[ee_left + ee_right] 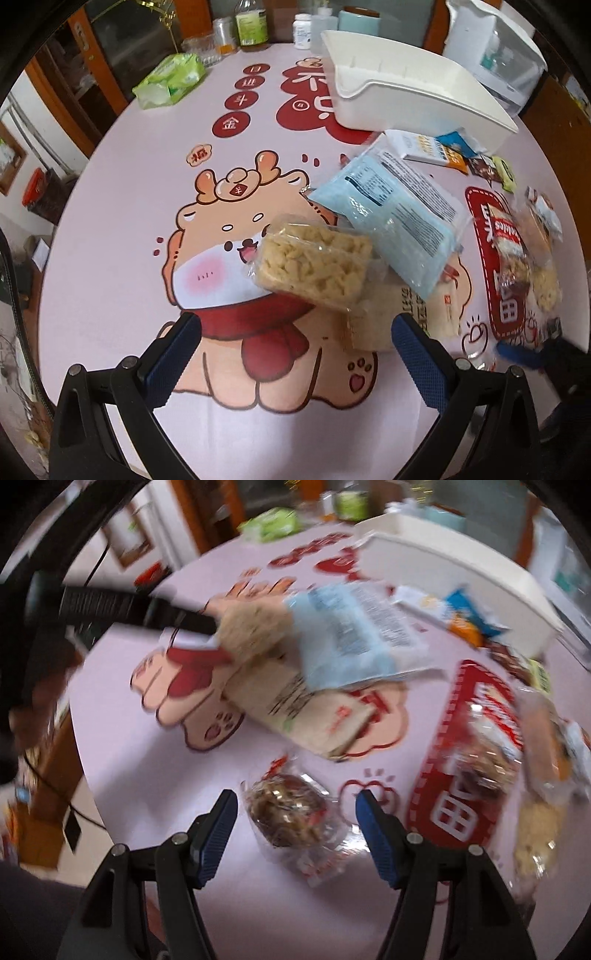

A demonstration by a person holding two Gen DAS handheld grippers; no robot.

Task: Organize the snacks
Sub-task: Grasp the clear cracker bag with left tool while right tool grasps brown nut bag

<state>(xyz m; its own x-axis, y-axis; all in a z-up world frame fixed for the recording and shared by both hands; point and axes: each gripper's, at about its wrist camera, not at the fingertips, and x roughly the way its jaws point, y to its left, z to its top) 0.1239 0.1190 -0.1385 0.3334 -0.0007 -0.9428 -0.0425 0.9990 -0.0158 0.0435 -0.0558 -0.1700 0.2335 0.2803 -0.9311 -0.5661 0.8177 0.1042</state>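
Observation:
A clear pack of yellow puffed snack (314,264) lies on a beige cracker pack (402,314), with a light blue bag (399,218) leaning over both. My left gripper (295,332) is open just short of the yellow pack. My right gripper (297,812) is open, its fingers either side of a clear-wrapped brown nut snack (291,816) on the table. The white bin (406,85) stands at the back; it also shows in the right wrist view (461,576). The right wrist view is blurred.
More snacks lie at the right: a red-labelled pack (509,236), small packets (491,170) and a white box (421,147). A green tissue pack (170,79), bottles (251,26) and a white appliance (495,48) line the round table's far edge.

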